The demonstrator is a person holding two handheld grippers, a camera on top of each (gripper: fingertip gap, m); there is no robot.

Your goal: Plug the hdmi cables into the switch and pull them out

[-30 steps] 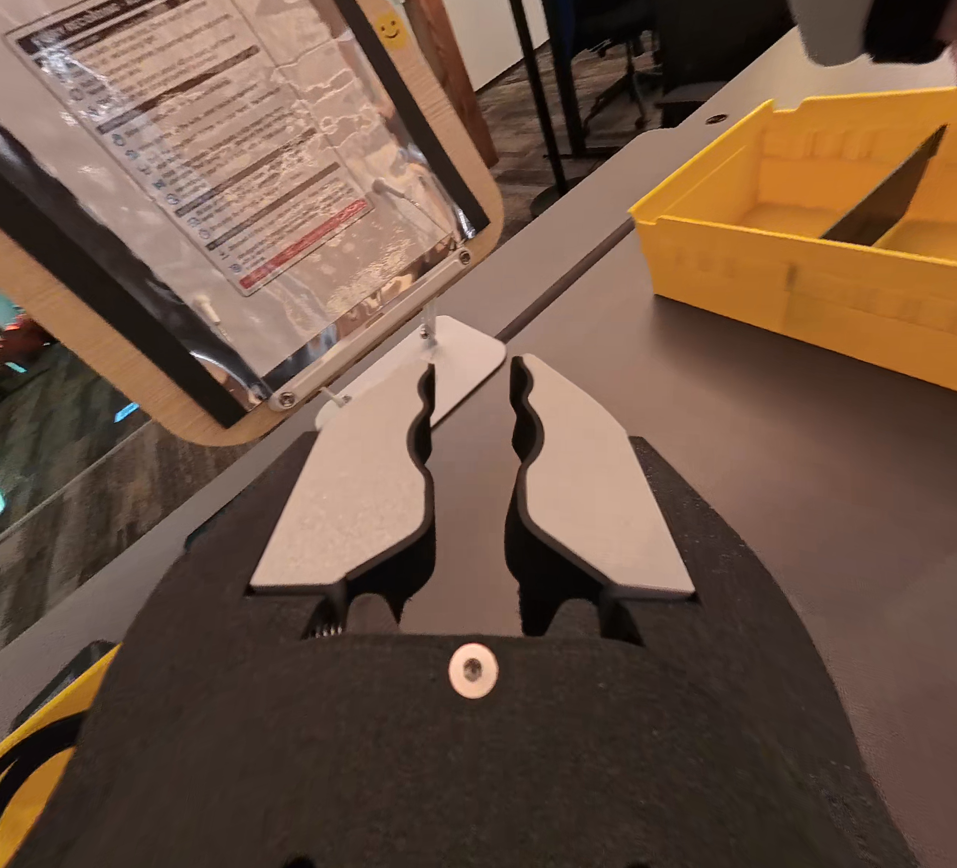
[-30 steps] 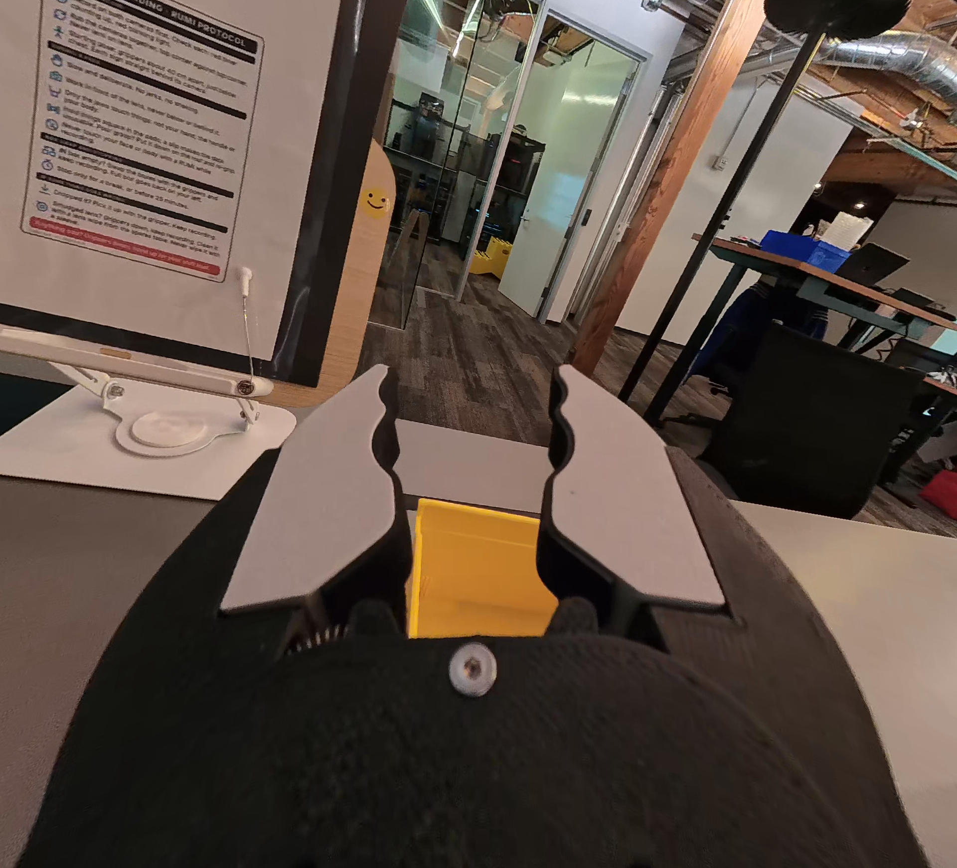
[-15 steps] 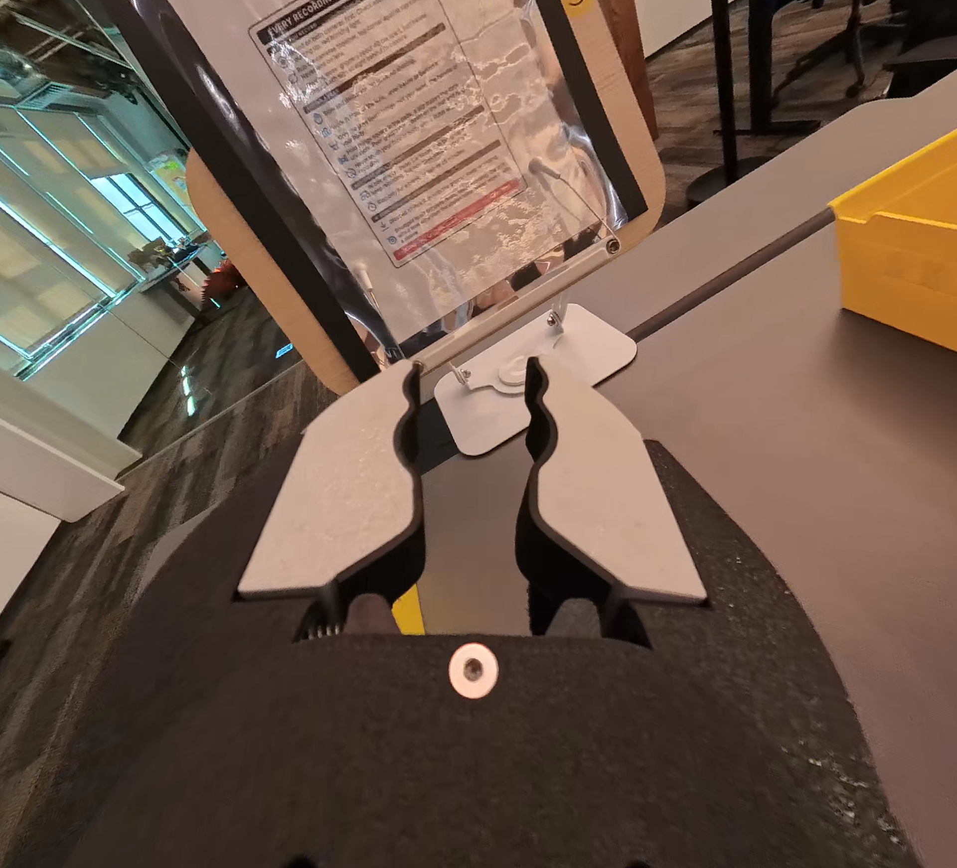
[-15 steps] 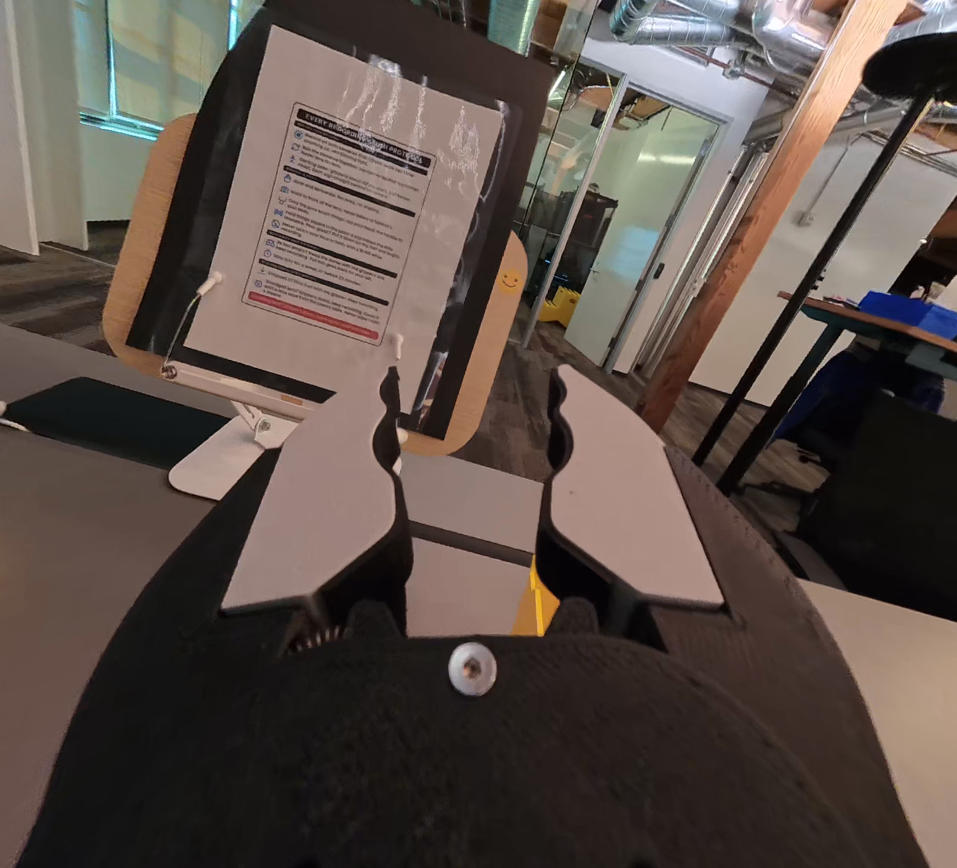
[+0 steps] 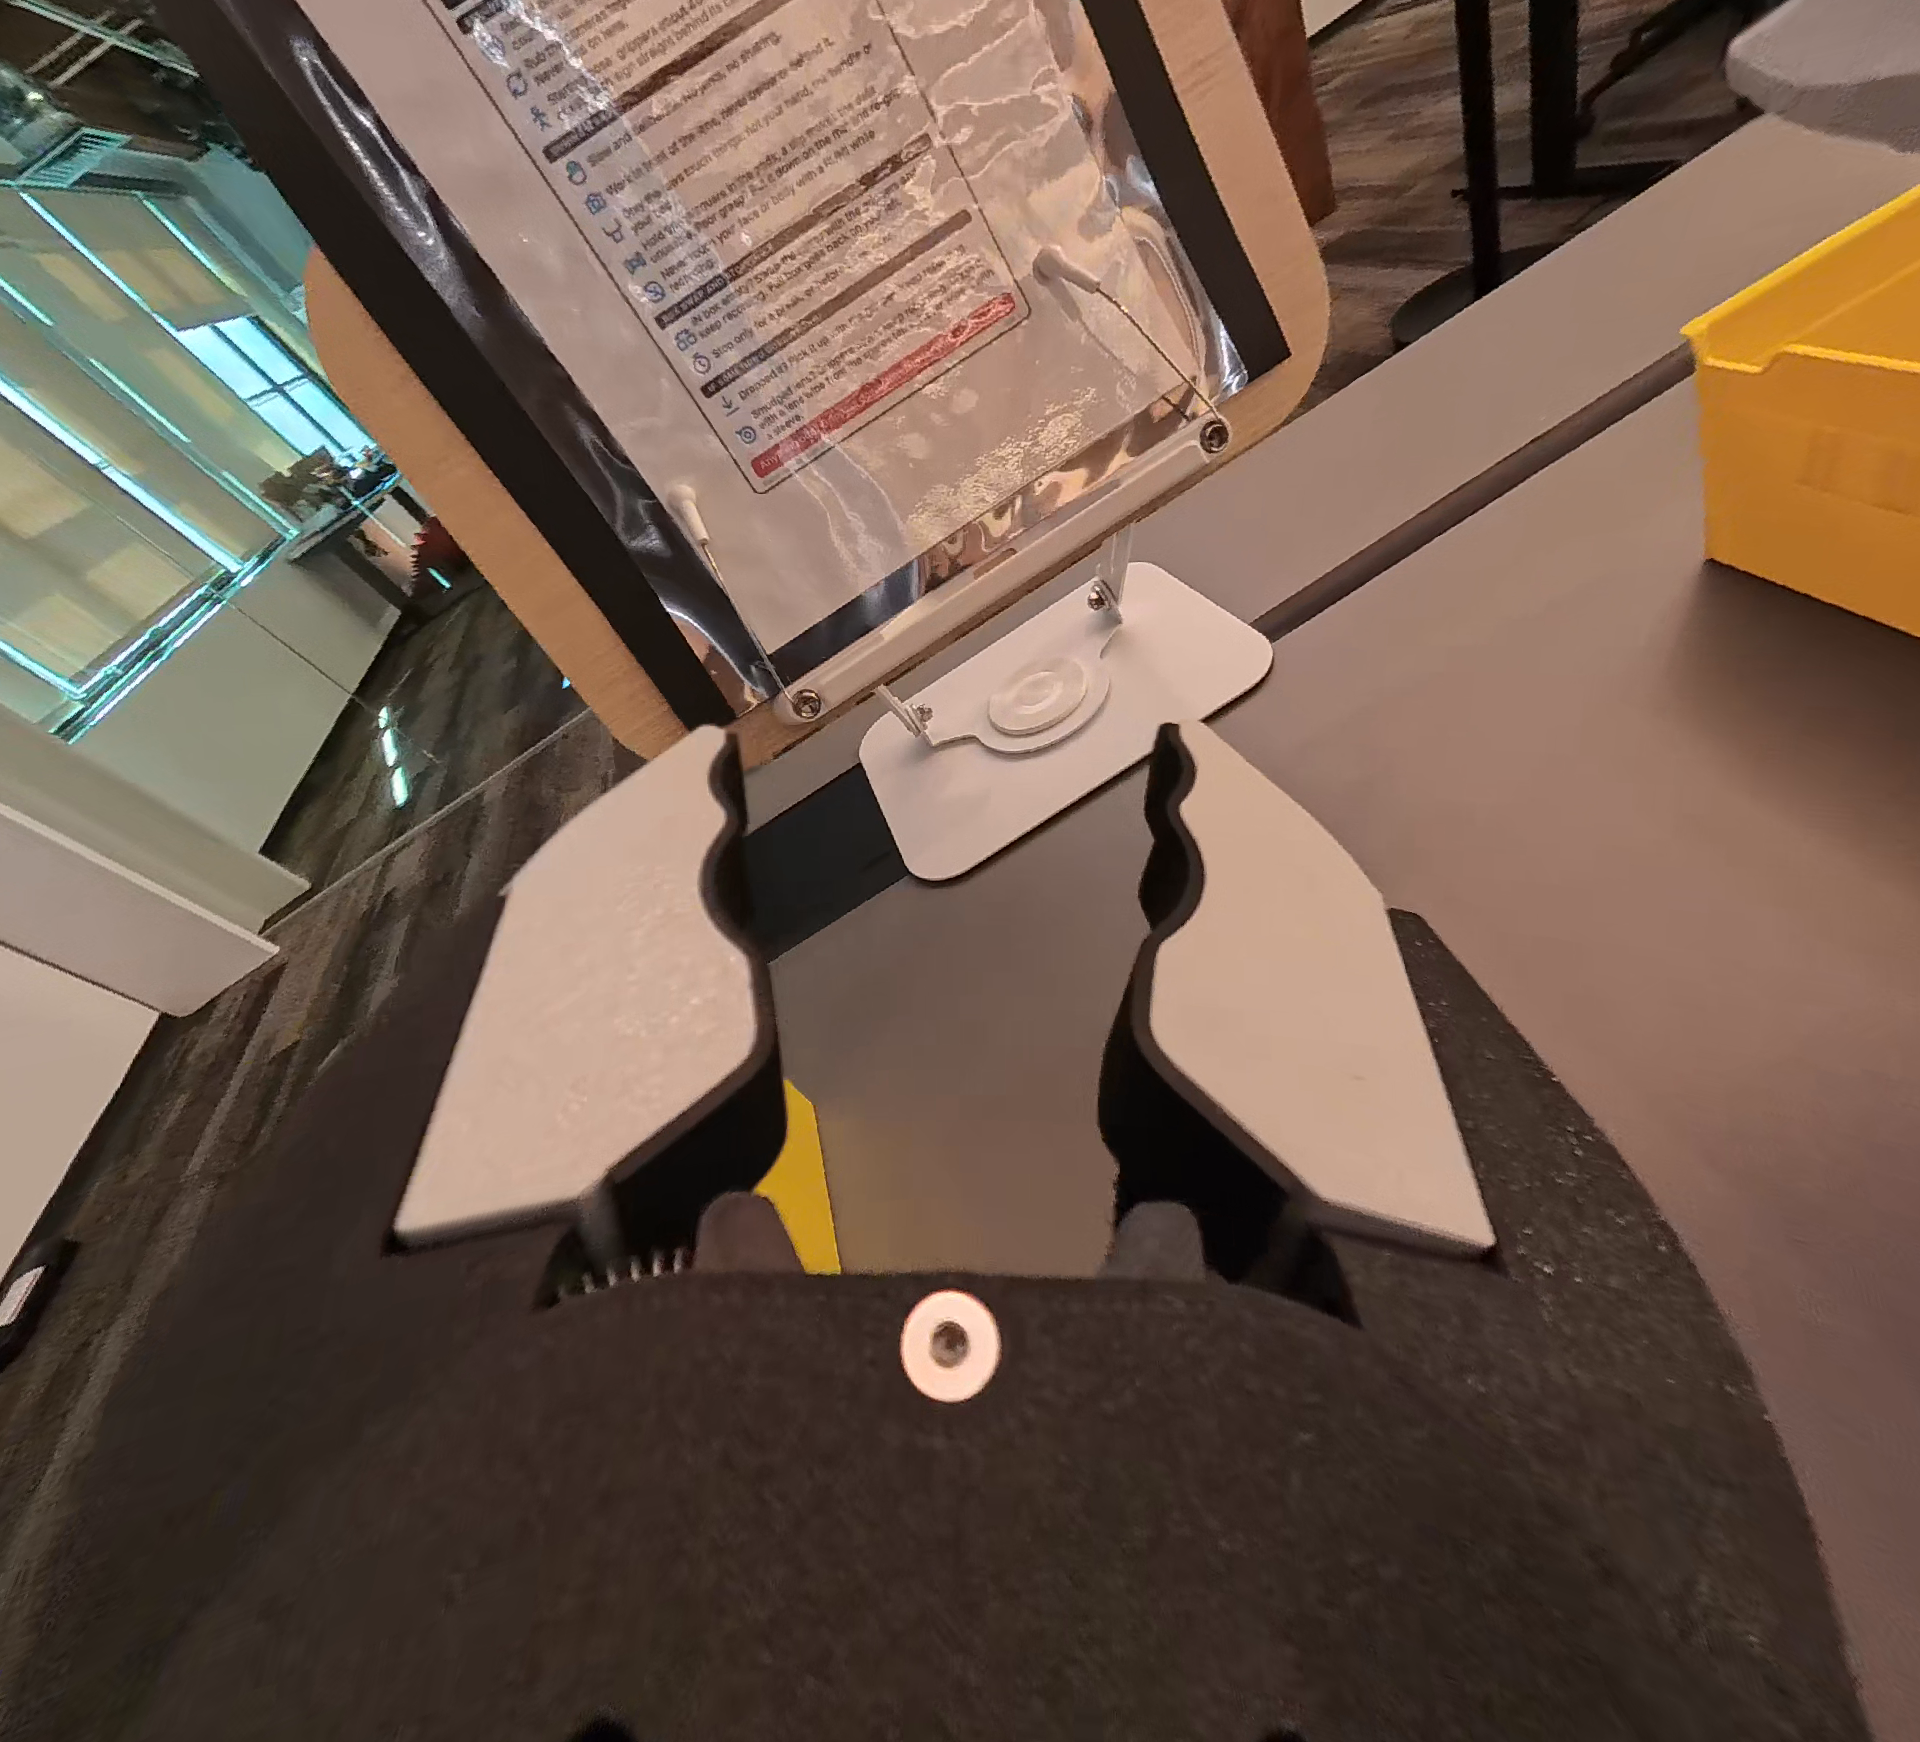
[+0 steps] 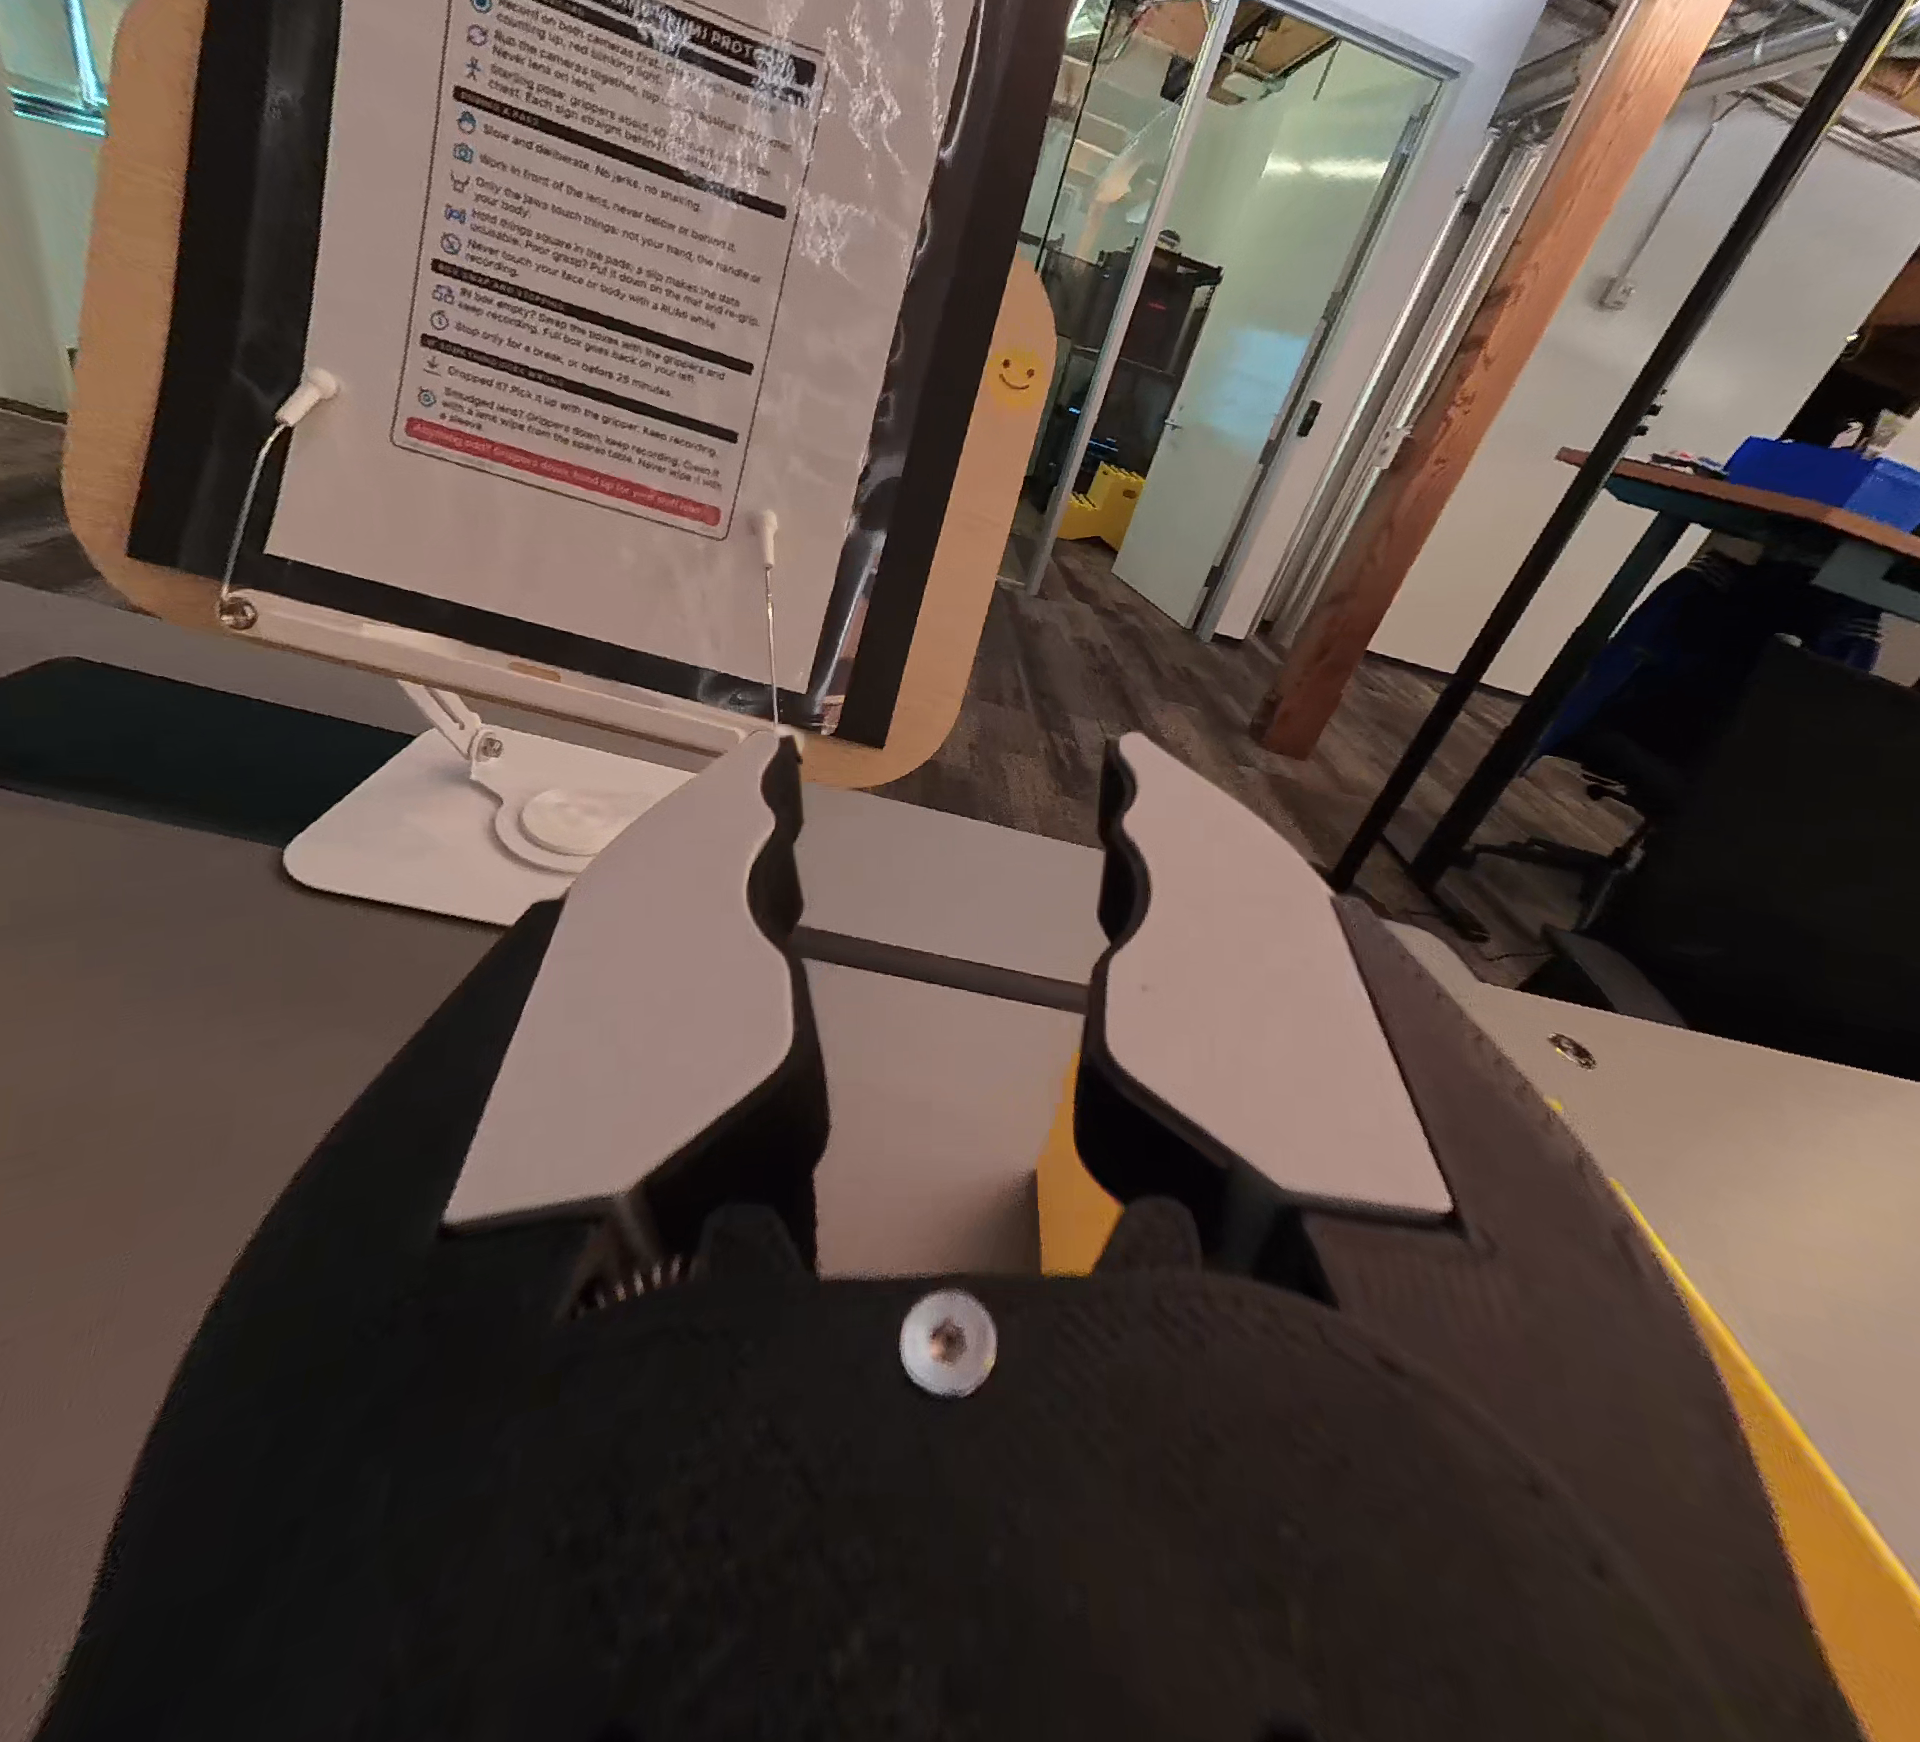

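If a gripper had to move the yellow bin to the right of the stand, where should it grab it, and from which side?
Probably the top rim of the bin's near corner wall, from above. The bin is open-topped and its thin upright wall ends in a lip, which should fit between open fingers. The left gripper is open and empty; so is the right gripper. Most of the bin is out of frame.

I cannot tell where the HDMI cables or the switch lie; neither of my wrist views shows them.
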